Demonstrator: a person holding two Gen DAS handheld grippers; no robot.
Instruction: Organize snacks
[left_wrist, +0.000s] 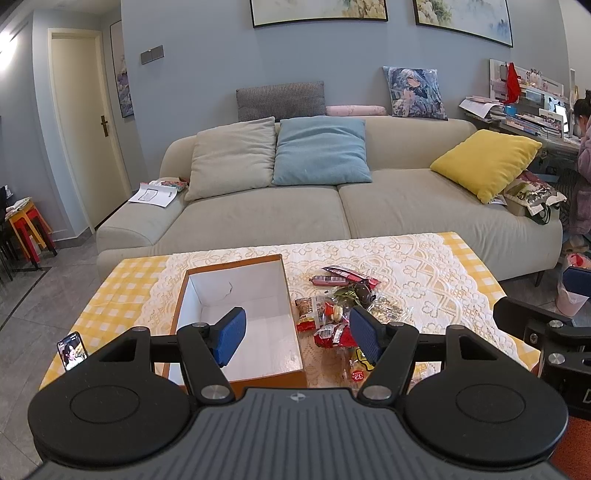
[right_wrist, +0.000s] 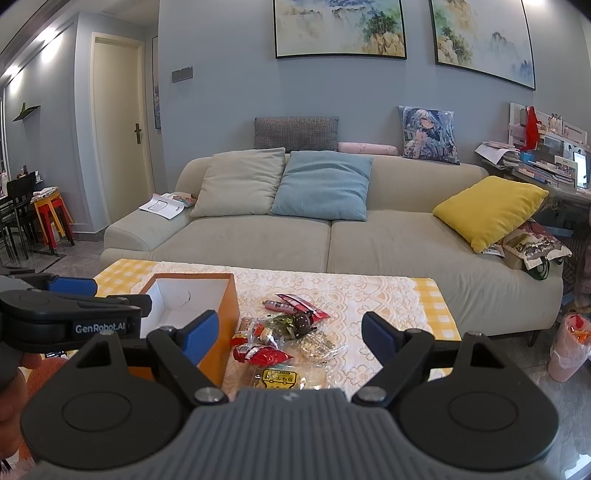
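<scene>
Both tongs are hovering wide open and empty, left tongs over the box, right tongs just right of it. Snacks are lying heaped right of the box on the desk, likely awaiting transfer in.

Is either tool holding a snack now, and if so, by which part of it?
Nothing is held. The left tool and the right tool are both open, above the table. The snack packets lie loose beside the box.
</scene>
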